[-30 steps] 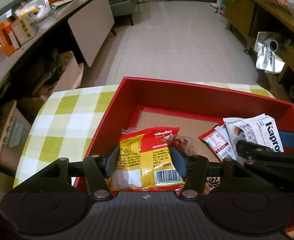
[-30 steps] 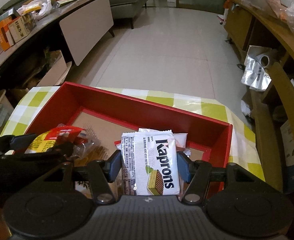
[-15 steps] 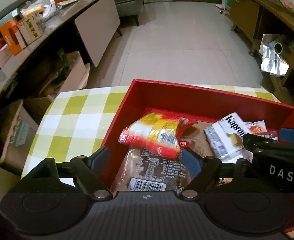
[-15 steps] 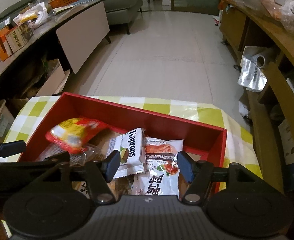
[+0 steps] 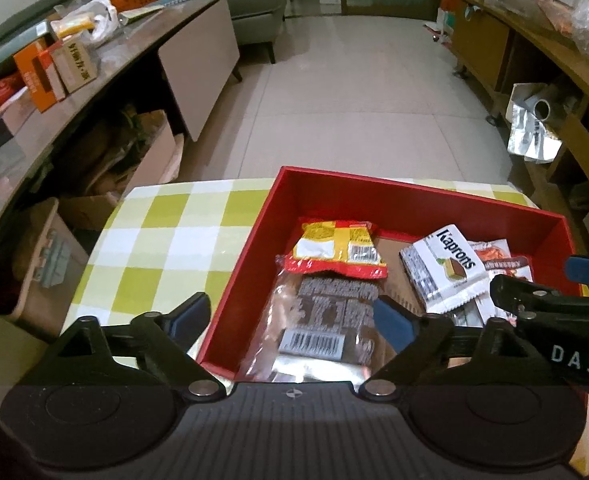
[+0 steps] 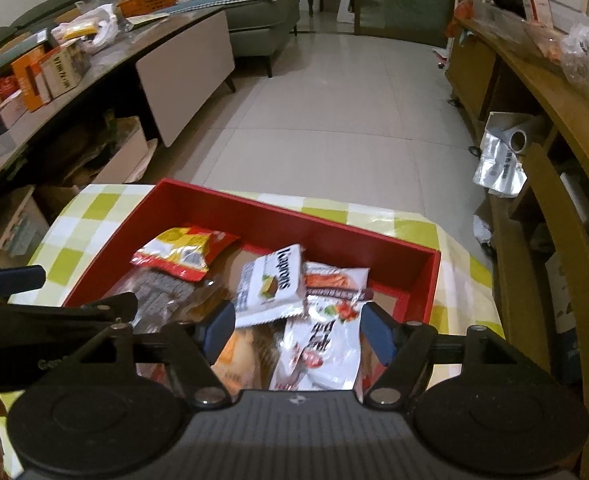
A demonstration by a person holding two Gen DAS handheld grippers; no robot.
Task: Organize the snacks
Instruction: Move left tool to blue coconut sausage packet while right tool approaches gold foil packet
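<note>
Both jaws have just been opening and grip nothing. Left gripper [image 5: 290,318] and right gripper [image 6: 296,332] stand spread above the red box [image 5: 414,196] on the desk [image 5: 166,240]. Yellow packet [image 5: 336,248] and Kaprons wafer [image 6: 272,286] lie inside. Advice: lift clear vertically, avoid snagging the wrappers.

Between the left gripper's matt blue rubbery fingers [image 5: 190,314] lies a clear, crinkly plastic packet with a printed barcode label [image 5: 318,332], glossy under the light. Beyond their tips, a yellow-and-red foil-like snack pouch [image 5: 336,250] shines. Both rest in a red cardboard box with a matt wall [image 5: 374,200] and plain brown card floor. Right of those fingers, a white glossy Kaprons wafer wrapper [image 5: 444,270] gleams. The green-and-white checked tablecloth [image 5: 166,240] looks smooth and wipeable.
</note>
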